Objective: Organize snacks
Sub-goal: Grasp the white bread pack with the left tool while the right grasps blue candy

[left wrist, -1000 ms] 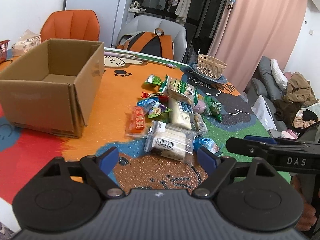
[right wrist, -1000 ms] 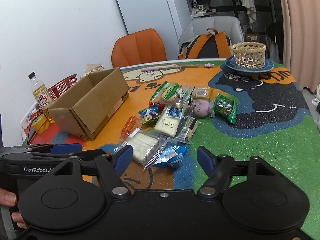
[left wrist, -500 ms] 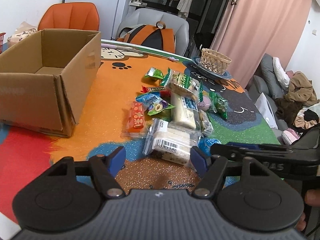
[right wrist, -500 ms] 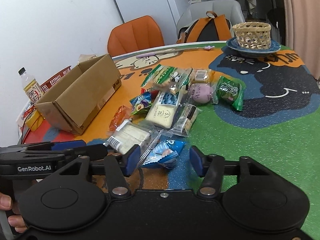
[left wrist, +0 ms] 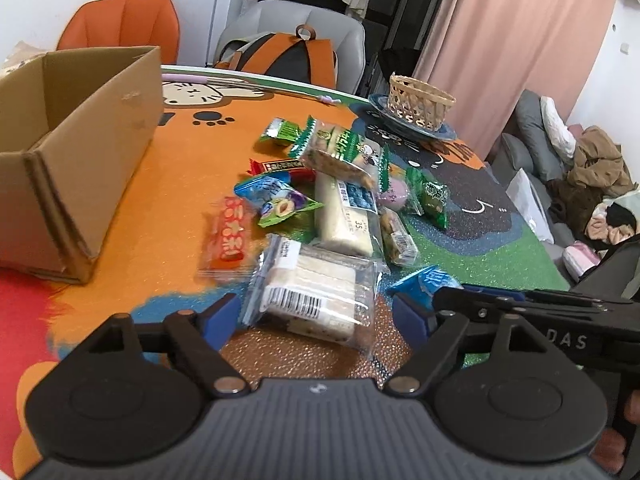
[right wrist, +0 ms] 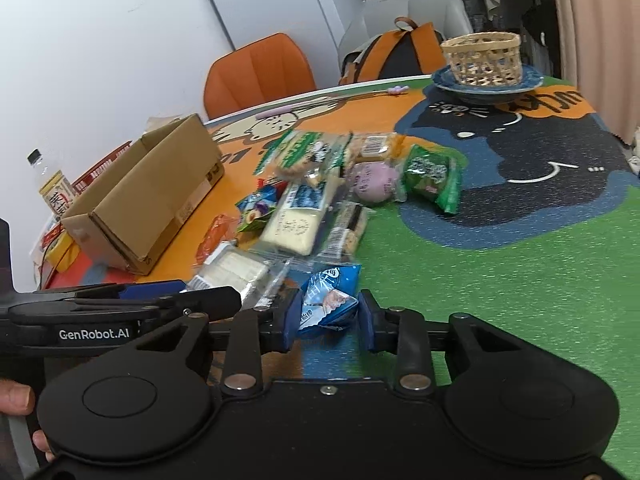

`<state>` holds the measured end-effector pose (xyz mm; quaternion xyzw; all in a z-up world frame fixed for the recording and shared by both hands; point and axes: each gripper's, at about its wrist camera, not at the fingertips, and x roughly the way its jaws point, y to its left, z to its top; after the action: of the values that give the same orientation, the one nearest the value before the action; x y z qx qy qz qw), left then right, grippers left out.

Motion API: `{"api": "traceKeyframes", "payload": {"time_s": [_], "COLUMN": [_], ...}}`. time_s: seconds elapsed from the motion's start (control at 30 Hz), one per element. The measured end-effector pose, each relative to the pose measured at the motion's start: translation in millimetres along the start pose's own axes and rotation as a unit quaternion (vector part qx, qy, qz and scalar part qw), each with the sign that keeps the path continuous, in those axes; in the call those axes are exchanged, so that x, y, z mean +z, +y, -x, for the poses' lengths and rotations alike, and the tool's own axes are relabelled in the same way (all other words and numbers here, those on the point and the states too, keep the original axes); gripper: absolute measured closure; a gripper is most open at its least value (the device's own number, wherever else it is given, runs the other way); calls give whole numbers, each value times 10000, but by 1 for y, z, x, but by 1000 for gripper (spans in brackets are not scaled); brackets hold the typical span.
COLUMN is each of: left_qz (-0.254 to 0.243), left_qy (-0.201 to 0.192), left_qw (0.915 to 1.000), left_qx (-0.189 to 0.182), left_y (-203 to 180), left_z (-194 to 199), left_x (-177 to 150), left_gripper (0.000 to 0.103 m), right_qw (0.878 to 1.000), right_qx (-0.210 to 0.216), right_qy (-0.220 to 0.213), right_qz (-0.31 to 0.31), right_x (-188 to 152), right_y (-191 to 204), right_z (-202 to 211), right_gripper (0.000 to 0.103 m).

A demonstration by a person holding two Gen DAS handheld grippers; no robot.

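Several wrapped snacks lie in a pile on the colourful table mat (left wrist: 168, 184). In the left wrist view, a clear pack of white cake (left wrist: 312, 292) with a barcode lies between the pads of my left gripper (left wrist: 318, 316). Its jaws are opening and do not touch the pack. In the right wrist view, my right gripper (right wrist: 329, 320) is closing, and both pads press on a small blue snack packet (right wrist: 328, 300). An open cardboard box (left wrist: 80, 152) stands empty to the left of the pile. The two grippers sit side by side, nearly touching.
Further back lie a red jelly pack (left wrist: 230, 236), a long white bread pack (left wrist: 346, 216) and green packets (right wrist: 432, 176). A woven basket (right wrist: 484, 56) on a blue plate stands at the far right. A drink bottle (right wrist: 54, 196) stands behind the box.
Both grippers moved forward and down to the near snacks. The right jaws narrowed onto the blue packet. The left jaws narrowed, then widened beside the cake pack.
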<state>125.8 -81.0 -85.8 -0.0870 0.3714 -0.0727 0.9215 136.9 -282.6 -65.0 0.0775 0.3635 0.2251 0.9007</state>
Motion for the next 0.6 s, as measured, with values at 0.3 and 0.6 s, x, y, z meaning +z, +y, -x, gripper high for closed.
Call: {"api": "traceKeyframes", "payload": {"time_s": [0.3,0.6], "left_qz": [-275,-462], "left_qy": [-7,-75], "left_qw": [9995,9985], "left_qx": [180,295], "left_y": [-13,-14], "left_z": [-13,-18], "left_x": [1,-6], "left_gripper": [19,26], "right_qw": [9998,9990], "right_qx": [-198,-446], "right_qy": [-34,-1], "right_qz": [-41,83], "right_x": [0,-3], "right_y": [-11,-9], "right_z": [7,-3], "right_gripper": [71,56]}}
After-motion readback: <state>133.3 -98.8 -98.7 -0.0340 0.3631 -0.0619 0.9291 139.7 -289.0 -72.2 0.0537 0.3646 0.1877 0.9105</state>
